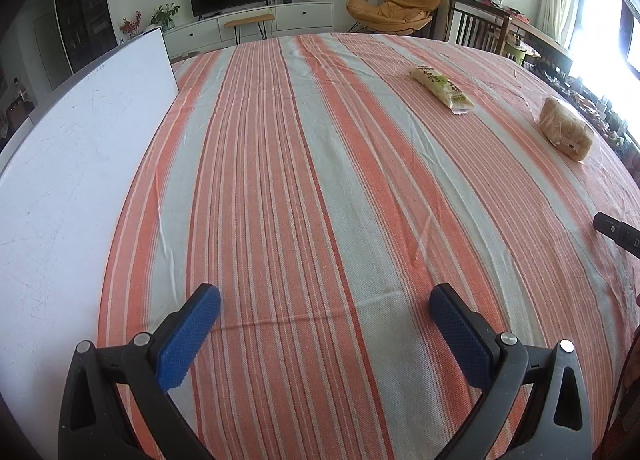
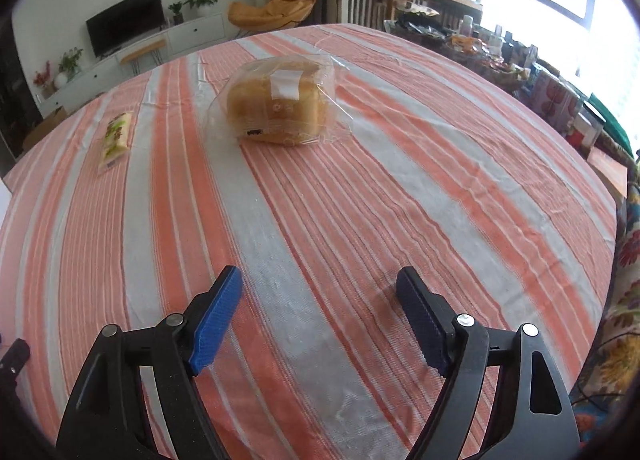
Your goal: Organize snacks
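Two snacks lie on the striped cloth covering the desk (image 1: 320, 180): a loaf of bread in clear wrap (image 2: 280, 108) and a long green-and-cream packet (image 2: 116, 138), well apart from each other. The left hand-held gripper (image 1: 325, 306) hangs over bare cloth with its blue pads spread wide, nothing between them, a white board (image 1: 80, 160) to its left. The right hand-held gripper (image 2: 320, 290) is likewise spread and empty, pointing toward the bread ahead of it, the packet off to its left

orange-striped tablecloth (image 1: 320, 180), golden-brown bread (image 2: 276, 104), white board (image 1: 80, 148)
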Available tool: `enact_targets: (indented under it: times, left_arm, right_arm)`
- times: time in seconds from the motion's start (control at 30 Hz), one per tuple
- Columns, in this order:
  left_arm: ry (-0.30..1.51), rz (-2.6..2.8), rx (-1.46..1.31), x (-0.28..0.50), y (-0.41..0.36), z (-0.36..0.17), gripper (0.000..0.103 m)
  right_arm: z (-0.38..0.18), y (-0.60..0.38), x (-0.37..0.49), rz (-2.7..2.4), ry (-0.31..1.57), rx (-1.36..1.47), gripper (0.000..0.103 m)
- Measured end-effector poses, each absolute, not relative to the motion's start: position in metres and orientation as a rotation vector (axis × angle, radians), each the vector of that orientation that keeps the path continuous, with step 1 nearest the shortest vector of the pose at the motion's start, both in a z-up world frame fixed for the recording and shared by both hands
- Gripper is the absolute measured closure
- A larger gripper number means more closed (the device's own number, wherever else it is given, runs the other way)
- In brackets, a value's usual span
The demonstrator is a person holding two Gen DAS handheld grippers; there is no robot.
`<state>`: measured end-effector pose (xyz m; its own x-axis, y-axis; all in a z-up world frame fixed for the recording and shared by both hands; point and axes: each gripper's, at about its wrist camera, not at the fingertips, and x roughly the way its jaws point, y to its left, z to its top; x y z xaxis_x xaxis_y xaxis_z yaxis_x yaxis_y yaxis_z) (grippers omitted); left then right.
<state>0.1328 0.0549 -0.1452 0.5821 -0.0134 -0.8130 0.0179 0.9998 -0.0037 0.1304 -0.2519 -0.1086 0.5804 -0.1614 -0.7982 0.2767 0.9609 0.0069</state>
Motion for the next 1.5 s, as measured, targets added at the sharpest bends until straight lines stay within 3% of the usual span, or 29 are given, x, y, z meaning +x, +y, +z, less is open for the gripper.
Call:
enact_targets:
  times: [0.2,0.53,0.6,0.7,0.73,0.8,1.1,1.13,1.23,1.27,1.33,1.5]
  left_arm:
    - [1.004,-0.025,-0.025,0.154,0.031,-0.142,0.0]
    - [1.036,-0.09,-0.037,0.326,-0.052,-0.114,0.001]
    - [1.057,-0.073,-0.06,0.347,-0.059,-0.123,0.006]
    - [1.016,-0.052,0.01,0.353,-0.067,-0.132,0.045]
    - [0.989,-0.074,0.043,0.349,-0.07,-0.132,0.073]
    - [0.976,-0.104,0.063,0.331,-0.07,-0.131,0.074]
    - [1.0,-0.24,0.035,0.167,-0.044,-0.127,0.072]
    - [0.989,-0.236,0.036,0.155,-0.042,-0.127,0.066]
    - [0.959,-0.206,0.081,0.144,-0.043,-0.13,0.018]
    - [0.949,-0.186,0.107,0.147,-0.046,-0.133,0.011]
    - [0.944,-0.165,0.108,0.156,-0.044,-0.137,0.0]
    - [0.951,-0.128,0.067,0.189,-0.041,-0.14,0.0]
  right_arm:
    - [-0.111,-0.252,0.131,-0.25,0.922,0.135,0.014]
    - [-0.113,-0.249,0.132,-0.239,0.926,0.132,0.01]
    - [-0.113,-0.249,0.132,-0.239,0.926,0.132,0.01]
    - [-0.113,-0.249,0.132,-0.239,0.926,0.132,0.01]
    - [-0.113,-0.249,0.132,-0.237,0.927,0.131,0.009]
    - [-0.113,-0.248,0.134,-0.236,0.929,0.129,0.008]
    - [-0.113,-0.248,0.134,-0.235,0.929,0.129,0.008]
    - [-0.113,-0.248,0.134,-0.235,0.929,0.129,0.008]
    - [-0.113,-0.248,0.134,-0.236,0.929,0.129,0.008]
    - [-0.113,-0.248,0.134,-0.236,0.929,0.129,0.008]
    - [-0.113,-0.248,0.134,-0.235,0.929,0.129,0.008]
    - [-0.113,-0.248,0.134,-0.236,0.929,0.129,0.008]
